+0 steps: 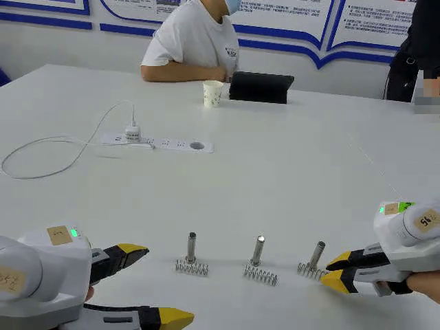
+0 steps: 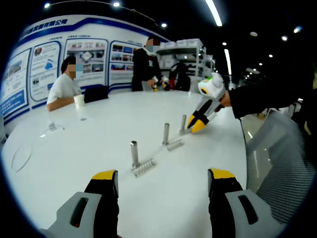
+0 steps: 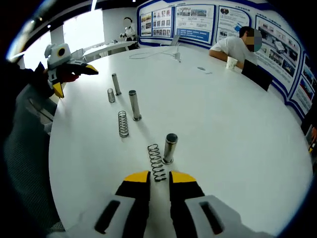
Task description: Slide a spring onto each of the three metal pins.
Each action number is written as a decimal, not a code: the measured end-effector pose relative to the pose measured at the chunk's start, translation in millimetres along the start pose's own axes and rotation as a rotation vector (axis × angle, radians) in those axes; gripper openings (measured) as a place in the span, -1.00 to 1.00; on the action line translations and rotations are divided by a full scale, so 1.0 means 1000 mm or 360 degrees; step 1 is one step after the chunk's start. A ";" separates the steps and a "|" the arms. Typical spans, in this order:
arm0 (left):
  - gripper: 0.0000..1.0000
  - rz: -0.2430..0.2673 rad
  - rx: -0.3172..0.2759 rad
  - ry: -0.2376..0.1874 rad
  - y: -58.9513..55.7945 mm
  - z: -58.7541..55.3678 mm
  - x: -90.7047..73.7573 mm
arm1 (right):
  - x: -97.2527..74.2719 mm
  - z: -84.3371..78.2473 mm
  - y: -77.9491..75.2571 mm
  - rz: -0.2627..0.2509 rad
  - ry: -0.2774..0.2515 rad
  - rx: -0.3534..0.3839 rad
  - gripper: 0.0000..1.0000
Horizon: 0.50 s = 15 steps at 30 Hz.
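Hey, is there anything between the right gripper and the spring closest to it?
Nothing visible. The spring lies on bare table just ahead of the right gripper, whose jaws are slightly apart. Its pin stands beside the spring, off the approach line.

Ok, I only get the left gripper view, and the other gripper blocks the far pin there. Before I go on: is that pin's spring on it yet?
Observer: No. In the right gripper view the spring lies flat on the table beside the pin, which stands bare.
Operator: Are that gripper's tongs clamped on the spring?
Observer: It doesn't look so. The tongs of the right gripper stand a narrow gap apart, and the spring's near end sits right at the mouth of that gap. I can't tell whether they touch it.
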State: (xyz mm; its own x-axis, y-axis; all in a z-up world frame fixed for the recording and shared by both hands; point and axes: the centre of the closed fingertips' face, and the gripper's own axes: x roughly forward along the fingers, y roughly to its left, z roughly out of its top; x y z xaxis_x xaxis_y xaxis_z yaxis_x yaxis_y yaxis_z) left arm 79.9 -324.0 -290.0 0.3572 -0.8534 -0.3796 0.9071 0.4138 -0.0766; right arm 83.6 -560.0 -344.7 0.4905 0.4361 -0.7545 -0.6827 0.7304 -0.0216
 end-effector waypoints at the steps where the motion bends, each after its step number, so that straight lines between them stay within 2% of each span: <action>1: 0.50 0.0000 0.0000 0.0000 0.000 0.000 0.000 | 0.000 0.000 0.000 0.0003 0.0004 -0.0003 -0.68; 15: 0.44 -0.0022 -0.0008 -0.0001 -0.004 -0.001 -0.001 | 0.002 -0.006 0.005 0.0035 0.0046 -0.0044 -0.77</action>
State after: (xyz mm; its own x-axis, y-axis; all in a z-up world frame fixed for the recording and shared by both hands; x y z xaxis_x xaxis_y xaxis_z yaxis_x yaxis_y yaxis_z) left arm 75.5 -324.7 -290.3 0.3445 -0.8593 -0.3781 0.9110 0.4033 -0.0864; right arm 77.9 -558.1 -350.2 0.4596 0.4364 -0.7735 -0.7080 0.7059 -0.0225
